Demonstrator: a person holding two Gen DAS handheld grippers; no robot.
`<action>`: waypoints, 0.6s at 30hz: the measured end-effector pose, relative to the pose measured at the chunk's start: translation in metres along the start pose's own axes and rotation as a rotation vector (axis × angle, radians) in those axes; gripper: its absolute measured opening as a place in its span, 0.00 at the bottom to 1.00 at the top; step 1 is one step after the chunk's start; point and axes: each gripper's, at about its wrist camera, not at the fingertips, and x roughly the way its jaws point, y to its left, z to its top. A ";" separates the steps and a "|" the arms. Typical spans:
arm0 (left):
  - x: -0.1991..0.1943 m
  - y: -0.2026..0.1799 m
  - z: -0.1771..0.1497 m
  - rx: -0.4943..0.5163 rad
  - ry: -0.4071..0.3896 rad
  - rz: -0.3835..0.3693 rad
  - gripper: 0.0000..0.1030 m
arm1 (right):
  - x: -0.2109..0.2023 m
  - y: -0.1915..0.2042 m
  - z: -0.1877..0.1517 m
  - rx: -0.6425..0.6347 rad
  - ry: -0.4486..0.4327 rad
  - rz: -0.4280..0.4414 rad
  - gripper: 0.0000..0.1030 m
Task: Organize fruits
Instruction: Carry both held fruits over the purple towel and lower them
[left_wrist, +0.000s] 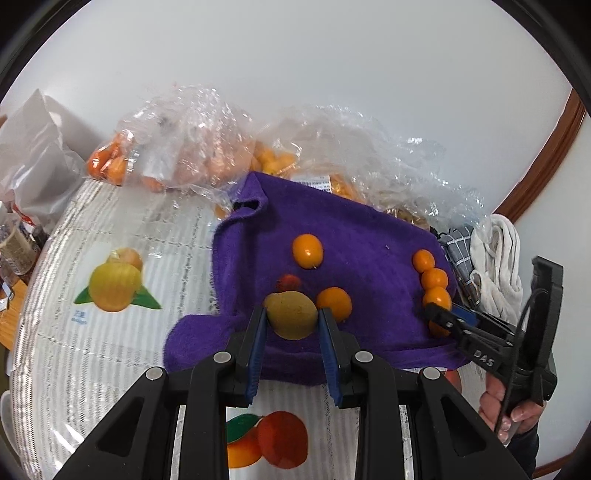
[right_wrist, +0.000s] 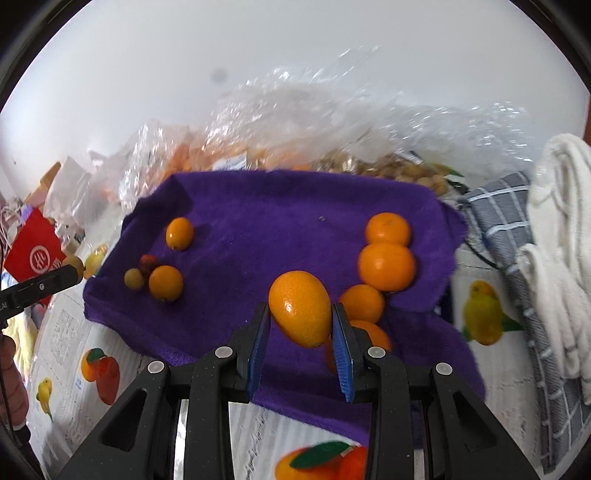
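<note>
Gripping: left tool (left_wrist: 292, 316) green fruit (left_wrist: 291, 314), right tool (right_wrist: 300, 320) kumquat (right_wrist: 300, 318).

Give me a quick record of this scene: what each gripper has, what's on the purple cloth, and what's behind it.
left gripper: shut on a yellow-green fruit
right gripper: shut on an oval orange fruit
purple cloth: loose orange fruits in two groups, plus one small red fruit
behind cloth: clear plastic bags holding more orange fruit
</note>
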 end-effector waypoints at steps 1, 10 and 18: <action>0.004 -0.002 0.000 0.004 0.007 -0.001 0.26 | 0.005 0.001 0.001 -0.004 0.008 -0.002 0.32; 0.035 -0.020 0.000 0.035 0.072 0.014 0.26 | 0.022 0.005 0.005 -0.025 0.043 -0.010 0.32; 0.052 -0.020 0.001 0.025 0.108 0.028 0.26 | 0.031 0.012 0.008 -0.050 0.060 -0.018 0.32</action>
